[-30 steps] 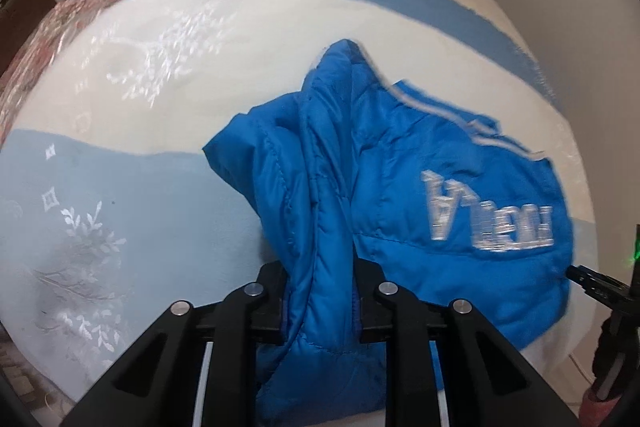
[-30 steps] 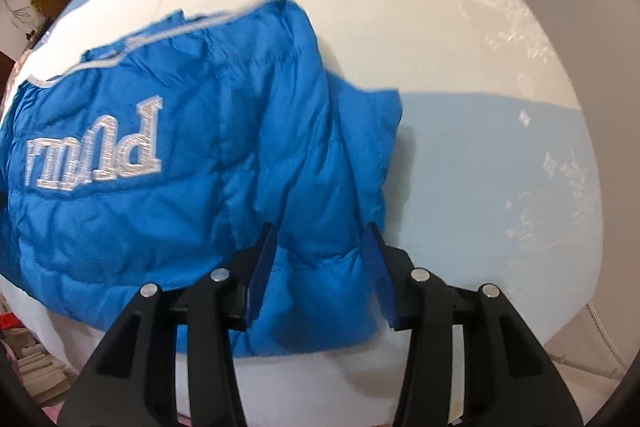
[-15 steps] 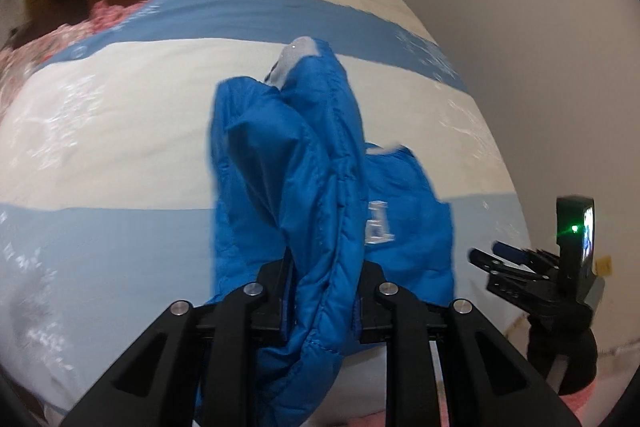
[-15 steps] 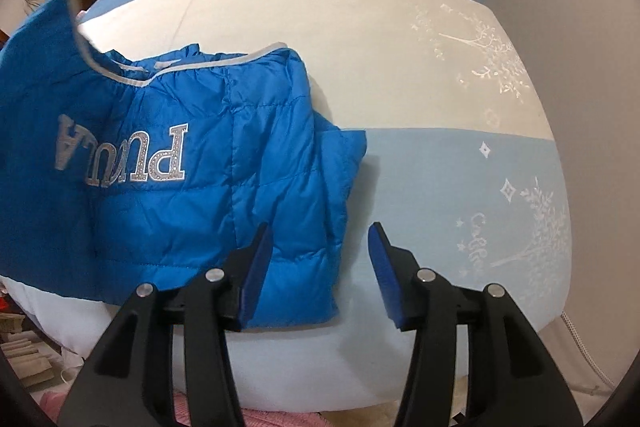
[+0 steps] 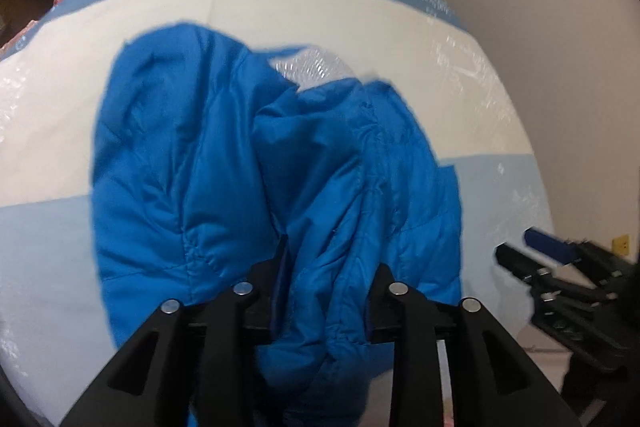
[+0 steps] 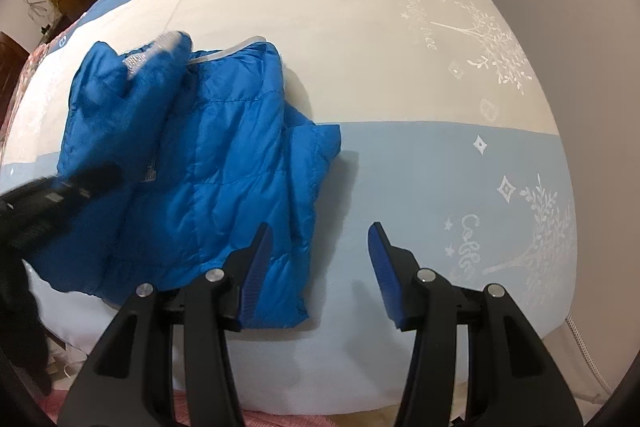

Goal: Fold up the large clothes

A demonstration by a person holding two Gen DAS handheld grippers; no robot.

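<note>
from your left wrist view, your left gripper (image 5: 326, 291) is pinching a thick bunch of the blue puffer jacket (image 5: 224, 167), with fabric bulging between the fingers and spilling below them. the jacket lies on the bed cover (image 5: 280, 11), across the line where the cream band meets the pale blue one, and the held half is draped over the rest, with a silvery patch showing near the top. your right gripper (image 5: 560, 267) shows at the right edge, off the jacket. this reads as the middle of a sideways fold: the held side is being laid across the body of the garment.

from your right wrist view, the right gripper (image 6: 318, 267) stands spread wide with nothing between its blue pads (image 6: 256, 267); it hovers over the near edge of the bed, its left finger above the jacket's near right corner. the jacket (image 6: 224, 179) lies left of centre, doubled over, a grey-trimmed hem at the far edge. the left gripper (image 6: 60, 187) is blurred at the left, on the fabric.

next, i judge you should lay the held half flat so its edges match, let go with the left, then take the near corner with the right. puffy fabric tends to spring back, so press it down.
</note>
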